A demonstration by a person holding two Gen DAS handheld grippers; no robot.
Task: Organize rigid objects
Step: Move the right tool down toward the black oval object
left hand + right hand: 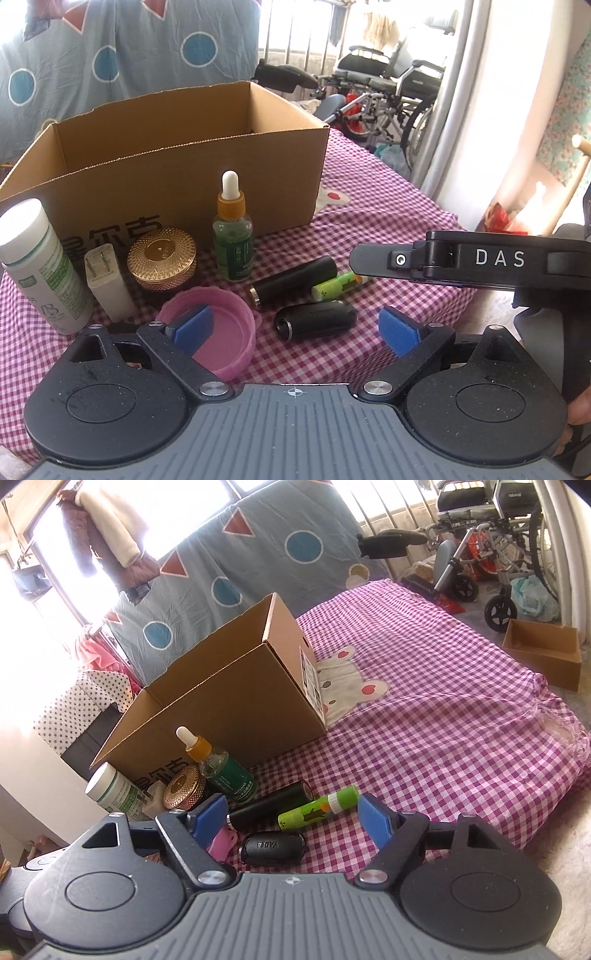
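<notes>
While both tongs (297,328) (291,816) gape empty, only the left view shows the pink lid (221,332) whole.

1. A pink-and-white checked cloth (424,738) with a rabbit patch covered the surface.
2. A blue-grey sheet with teal circles and red triangles (266,554) hung behind.
3. A folded silver-framed wheelchair (391,96) stood by the window.
4. A small open cardboard tray (543,653) lay on the floor.

Checked cloth (388,206) under box (177,177), bottles (233,236).
</notes>
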